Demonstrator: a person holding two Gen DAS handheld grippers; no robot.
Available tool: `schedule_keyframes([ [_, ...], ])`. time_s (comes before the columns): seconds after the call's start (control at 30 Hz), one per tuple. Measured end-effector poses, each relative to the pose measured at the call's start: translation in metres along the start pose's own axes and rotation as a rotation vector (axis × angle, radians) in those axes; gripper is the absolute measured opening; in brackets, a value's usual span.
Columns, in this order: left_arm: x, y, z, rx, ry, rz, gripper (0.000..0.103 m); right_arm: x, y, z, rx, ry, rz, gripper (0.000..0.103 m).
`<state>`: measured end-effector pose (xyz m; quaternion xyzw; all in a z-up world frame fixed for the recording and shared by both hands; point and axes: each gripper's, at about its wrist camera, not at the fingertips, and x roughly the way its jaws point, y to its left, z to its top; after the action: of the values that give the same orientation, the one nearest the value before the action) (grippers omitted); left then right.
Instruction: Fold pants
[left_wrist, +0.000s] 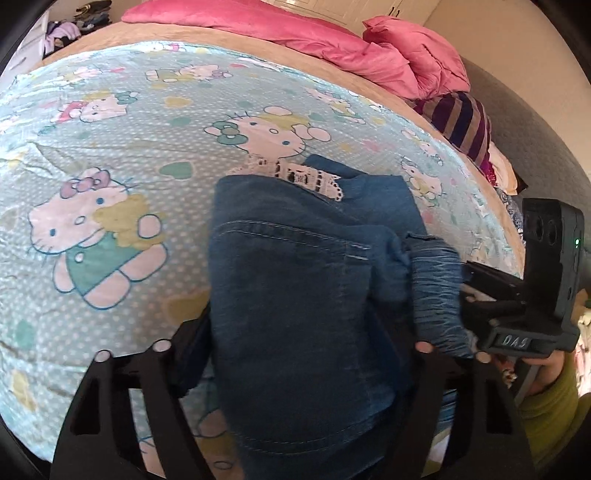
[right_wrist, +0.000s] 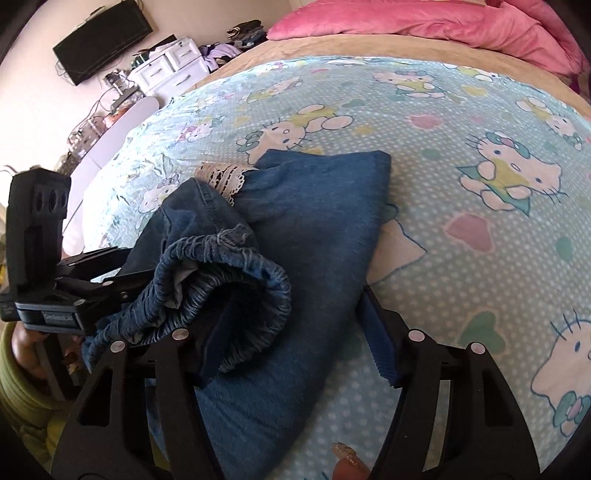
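Left wrist view shows the small blue denim pants with white lace trim partly folded on the bed with the light blue cartoon-cat sheet, toward its near edge. The left tool is spread wide around the folded cloth, probably to press the layers flat; I judge it released. The right tool is also spread, one finger inside the gathered elastic waistband, perhaps to pull it over.
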<state>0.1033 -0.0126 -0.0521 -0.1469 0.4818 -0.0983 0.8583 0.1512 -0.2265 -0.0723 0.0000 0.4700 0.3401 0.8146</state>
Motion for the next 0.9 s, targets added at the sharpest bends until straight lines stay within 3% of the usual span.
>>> schedule_keyframes([
  [0.07,0.002,-0.002,0.000,0.006,-0.002,0.002,0.065,0.000,0.004,0.000,-0.026,-0.012,0.011,0.046],
  [0.13,0.002,-0.007,-0.003,0.024,-0.012,0.022,0.061,-0.002,0.010,0.000,-0.052,-0.025,0.010,0.028],
  [0.23,-0.004,-0.017,-0.003,0.068,-0.031,0.040,0.050,-0.006,0.023,0.001,-0.098,-0.056,-0.018,0.018],
  [0.37,-0.014,-0.018,0.002,0.062,-0.059,0.024,0.042,-0.017,0.034,0.008,-0.141,-0.100,-0.010,0.017],
  [0.9,-0.031,-0.004,0.064,0.049,-0.189,0.088,0.040,-0.007,0.047,0.080,-0.224,-0.203,-0.029,0.017],
])
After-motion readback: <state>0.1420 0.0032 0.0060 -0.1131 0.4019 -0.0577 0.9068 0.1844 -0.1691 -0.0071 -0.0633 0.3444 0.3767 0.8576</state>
